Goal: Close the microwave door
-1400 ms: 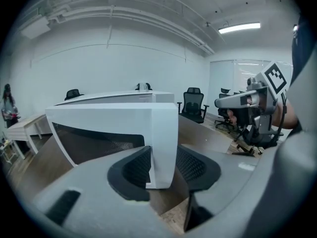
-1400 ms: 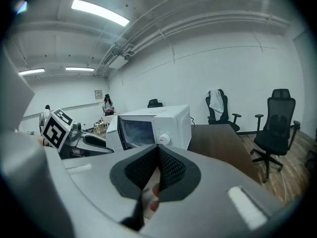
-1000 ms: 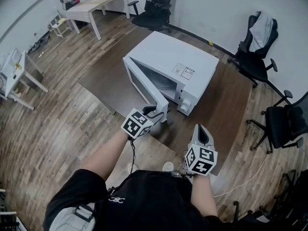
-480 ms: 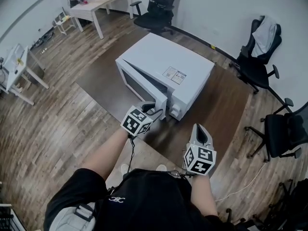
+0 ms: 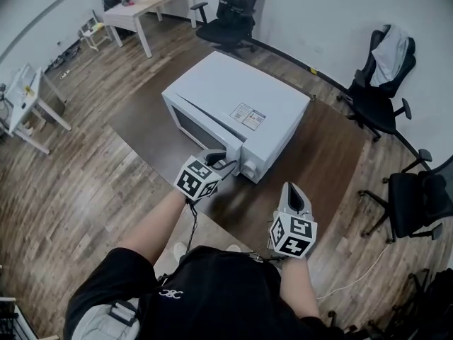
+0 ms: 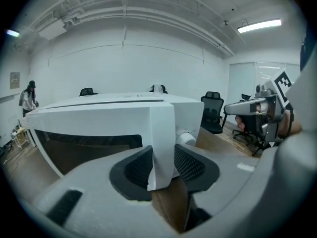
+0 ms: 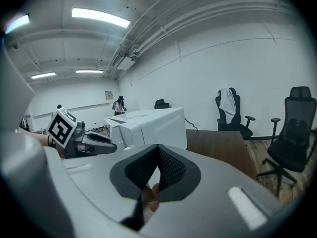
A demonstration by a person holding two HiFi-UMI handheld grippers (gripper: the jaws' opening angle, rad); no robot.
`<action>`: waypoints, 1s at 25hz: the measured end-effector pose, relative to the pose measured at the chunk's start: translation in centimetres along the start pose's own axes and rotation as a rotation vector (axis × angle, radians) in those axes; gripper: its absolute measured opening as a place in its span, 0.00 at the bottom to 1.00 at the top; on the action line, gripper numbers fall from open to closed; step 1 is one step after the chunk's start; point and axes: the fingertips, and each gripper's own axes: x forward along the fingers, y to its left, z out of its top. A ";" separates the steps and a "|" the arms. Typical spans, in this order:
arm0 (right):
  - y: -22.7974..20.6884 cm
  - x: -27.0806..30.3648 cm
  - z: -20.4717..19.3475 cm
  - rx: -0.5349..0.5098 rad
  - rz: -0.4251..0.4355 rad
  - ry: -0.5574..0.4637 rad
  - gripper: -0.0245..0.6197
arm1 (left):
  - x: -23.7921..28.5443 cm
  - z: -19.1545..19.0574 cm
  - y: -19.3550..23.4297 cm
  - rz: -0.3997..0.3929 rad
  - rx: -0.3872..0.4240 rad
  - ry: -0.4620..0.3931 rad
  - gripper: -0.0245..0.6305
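The left tool (image 6: 162, 163), jaws closing on the microwave door's (image 5: 204, 129) free edge, gripped it, apparently to swing it home. The door stood nearly closed on the one microwave (image 5: 244, 91) on the counter (image 5: 329, 151). Of two tools, the right tool (image 5: 296, 190) waited aside, jaws together, empty.

microwave (image 5: 233, 101) 1 | hand-held grippers (image 5: 218, 156) (image 5: 294, 188) 2 | office chairs (image 5: 233, 6) (image 5: 379, 83) (image 5: 417, 190) 3 | white tables (image 5: 145, 4) (image 5: 21, 94) 2 | brown table (image 5: 333, 151) 1

Bare bench (image 5: 333, 154) top open to the right of the microwave (image 5: 241, 94), white microwave body blocking the middle, door (image 5: 202, 127) ajar by a narrow slit only, office chairs (image 5: 375, 94) well off beyond the bench, open floor (image 5: 78, 183) leftward.
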 end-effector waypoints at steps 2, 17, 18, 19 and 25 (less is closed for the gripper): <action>-0.3 0.4 -0.2 0.002 0.002 0.006 0.05 | 0.6 0.3 0.1 0.005 -0.008 -0.003 0.26; 0.3 0.3 -0.1 0.000 0.013 0.003 0.05 | 1.7 0.9 0.4 0.012 -0.049 -0.022 0.25; 0.4 0.3 -0.1 -0.002 0.013 0.003 0.05 | 1.7 0.9 0.4 0.013 -0.049 -0.021 0.25; 0.5 0.2 -0.1 -0.005 0.014 0.003 0.05 | 1.6 0.9 0.4 0.015 -0.048 -0.019 0.26; 1.3 0.2 0.3 -0.013 0.023 -0.008 0.05 | 1.0 0.7 -0.1 0.068 0.025 -0.018 0.31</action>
